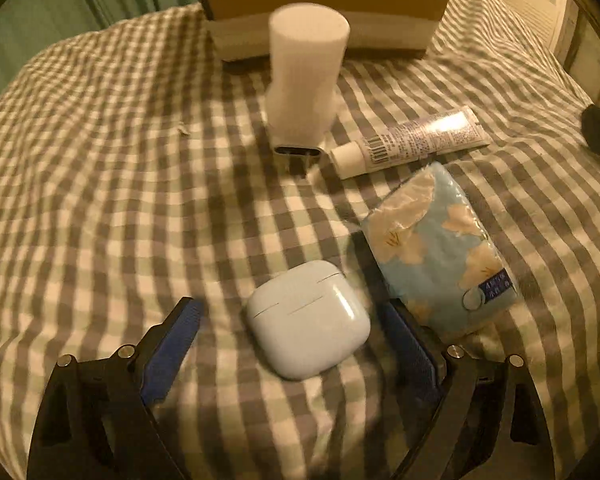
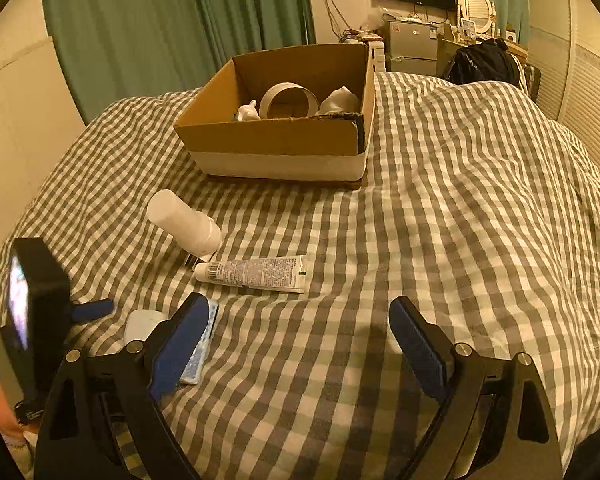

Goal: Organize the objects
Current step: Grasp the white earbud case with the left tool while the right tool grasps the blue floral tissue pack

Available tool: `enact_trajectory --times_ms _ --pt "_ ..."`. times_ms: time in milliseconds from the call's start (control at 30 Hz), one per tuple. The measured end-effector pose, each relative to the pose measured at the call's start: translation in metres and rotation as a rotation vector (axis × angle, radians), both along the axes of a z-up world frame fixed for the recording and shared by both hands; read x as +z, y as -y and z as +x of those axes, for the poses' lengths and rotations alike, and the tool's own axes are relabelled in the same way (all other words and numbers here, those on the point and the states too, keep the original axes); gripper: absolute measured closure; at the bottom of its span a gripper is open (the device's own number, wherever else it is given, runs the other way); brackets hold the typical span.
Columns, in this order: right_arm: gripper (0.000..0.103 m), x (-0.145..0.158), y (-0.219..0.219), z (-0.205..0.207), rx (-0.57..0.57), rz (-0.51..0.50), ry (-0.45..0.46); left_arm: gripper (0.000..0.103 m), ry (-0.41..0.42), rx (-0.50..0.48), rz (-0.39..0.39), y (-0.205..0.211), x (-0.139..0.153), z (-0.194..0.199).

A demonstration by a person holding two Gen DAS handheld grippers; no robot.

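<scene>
My left gripper (image 1: 290,312) is open, its blue pads on either side of a white earbud case (image 1: 308,320) that lies on the checked bedspread. A blue flowered tissue pack (image 1: 440,256) lies just right of it. Beyond stand a white cylinder-shaped plug device (image 1: 304,76) and a white tube (image 1: 412,140). The cardboard box (image 2: 284,136) sits further back and holds a tape roll (image 2: 288,100) and white items. My right gripper (image 2: 300,316) is open and empty above bare bedspread, right of the tube (image 2: 256,274), the white device (image 2: 184,220) and the earbud case (image 2: 142,324).
The left gripper's body (image 2: 36,312) shows at the right wrist view's left edge. Green curtains (image 2: 172,28) hang behind the bed. A fridge (image 2: 412,46), a wall screen and dark clothing (image 2: 484,62) stand at the far right. The bedspread (image 2: 460,200) slopes off to the right.
</scene>
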State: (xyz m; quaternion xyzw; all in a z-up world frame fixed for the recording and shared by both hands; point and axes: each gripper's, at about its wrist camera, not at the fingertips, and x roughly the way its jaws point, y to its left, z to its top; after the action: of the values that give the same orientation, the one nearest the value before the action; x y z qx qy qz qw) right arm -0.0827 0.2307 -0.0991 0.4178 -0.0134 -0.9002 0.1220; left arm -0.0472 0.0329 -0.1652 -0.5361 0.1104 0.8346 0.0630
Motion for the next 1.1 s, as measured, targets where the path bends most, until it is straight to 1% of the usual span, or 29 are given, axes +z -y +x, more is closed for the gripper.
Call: enact_trajectory --times_ms 33,67,100,133,267,433,500,633,767,833,867,967,1000,1033,1067,1100 --pt "0.011 0.000 0.000 0.001 -0.002 0.001 -0.001 0.020 0.004 -0.009 0.011 -0.001 0.000 0.001" --pt "0.011 0.001 0.001 0.002 -0.003 0.003 -0.004 0.033 0.009 -0.025 0.035 -0.002 0.000 0.004" --pt "0.011 0.002 0.002 0.003 -0.003 0.007 -0.008 0.042 0.011 -0.035 0.048 -0.002 0.000 0.006" --pt "0.011 0.001 0.005 0.003 -0.003 0.012 -0.010 0.045 0.008 -0.045 0.053 -0.003 0.001 0.010" --pt "0.011 0.001 0.009 0.006 -0.002 0.031 -0.012 0.045 -0.027 -0.029 0.044 -0.002 0.007 0.020" --pt "0.011 -0.003 0.022 0.009 0.032 0.048 0.001 0.045 -0.111 0.050 0.074 0.020 0.031 0.035" --pt "0.011 -0.006 0.029 0.009 0.049 0.056 0.012 0.045 -0.130 0.079 0.079 0.031 0.037 0.034" --pt "0.011 -0.022 0.058 0.006 0.119 0.114 0.048 0.045 -0.160 0.132 0.088 0.049 0.045 0.031" --pt "0.012 -0.042 0.086 0.004 0.200 0.170 0.098 0.045 -0.156 0.144 0.119 0.060 0.045 0.024" --pt "0.019 -0.051 0.096 0.004 0.228 0.198 0.123 0.045 -0.153 0.142 0.123 0.061 0.044 0.025" --pt "0.020 -0.056 0.100 0.004 0.242 0.206 0.136 0.045 -0.153 0.141 0.122 0.059 0.043 0.025" --pt "0.030 -0.062 0.103 0.004 0.262 0.191 0.159 0.045 -0.151 0.131 0.125 0.056 0.043 0.027" --pt "0.039 -0.063 0.102 0.004 0.264 0.183 0.162 0.045 -0.147 0.127 0.128 0.055 0.042 0.028" --pt "0.052 -0.063 0.102 0.004 0.268 0.174 0.164 0.045 -0.144 0.126 0.126 0.054 0.041 0.028" --pt "0.057 -0.063 0.102 0.005 0.274 0.162 0.166 0.045 -0.146 0.125 0.123 0.054 0.041 0.028" --pt "0.058 -0.062 0.101 0.006 0.280 0.145 0.169 0.045 -0.149 0.123 0.125 0.053 0.042 0.029"
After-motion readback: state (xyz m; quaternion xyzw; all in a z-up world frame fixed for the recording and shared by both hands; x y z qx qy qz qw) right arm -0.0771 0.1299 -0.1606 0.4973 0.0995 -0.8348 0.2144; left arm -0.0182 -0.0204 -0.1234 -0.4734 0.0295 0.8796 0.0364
